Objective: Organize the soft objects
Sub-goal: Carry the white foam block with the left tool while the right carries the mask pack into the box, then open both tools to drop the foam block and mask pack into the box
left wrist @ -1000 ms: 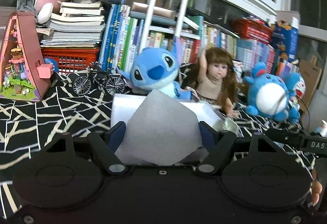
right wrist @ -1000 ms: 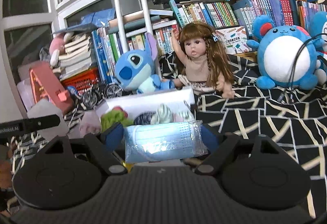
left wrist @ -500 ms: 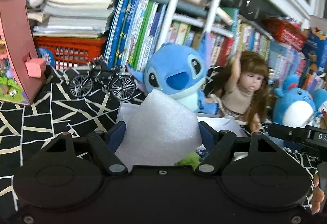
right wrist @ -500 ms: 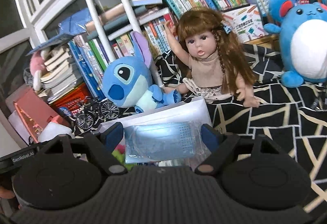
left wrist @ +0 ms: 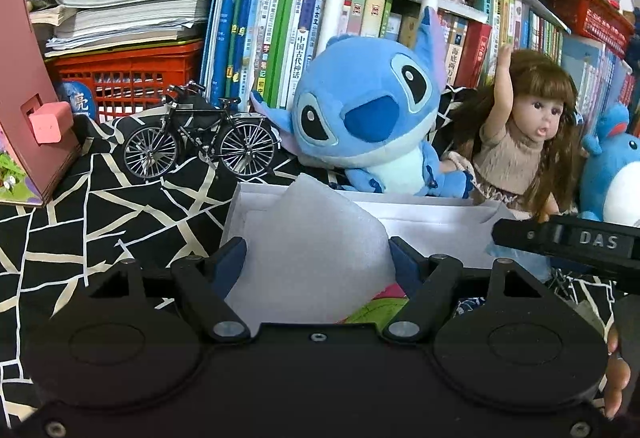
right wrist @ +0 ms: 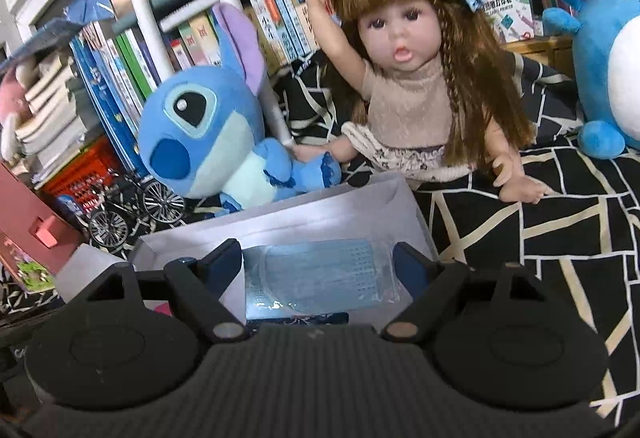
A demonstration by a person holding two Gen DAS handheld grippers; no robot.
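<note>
My left gripper (left wrist: 318, 252) is shut on a white foam sheet (left wrist: 312, 246) and holds it over the open white box (left wrist: 432, 226). Green and pink soft items (left wrist: 376, 308) show in the box under the sheet. My right gripper (right wrist: 318, 258) is shut on a packaged blue face mask (right wrist: 320, 278) and holds it over the same white box (right wrist: 312, 214). The right gripper's body shows in the left wrist view (left wrist: 568, 240).
A blue Stitch plush (left wrist: 372, 122), a long-haired doll (left wrist: 524, 142) and a blue round plush (right wrist: 604, 62) sit behind the box on a black patterned cloth (right wrist: 560, 206). A model bicycle (left wrist: 200, 138), a red crate (left wrist: 128, 78) and bookshelves (left wrist: 280, 18) stand behind.
Both grippers have moved forward and down toward the white box, carrying the foam sheet and the mask; the toys behind now look larger and closer.
</note>
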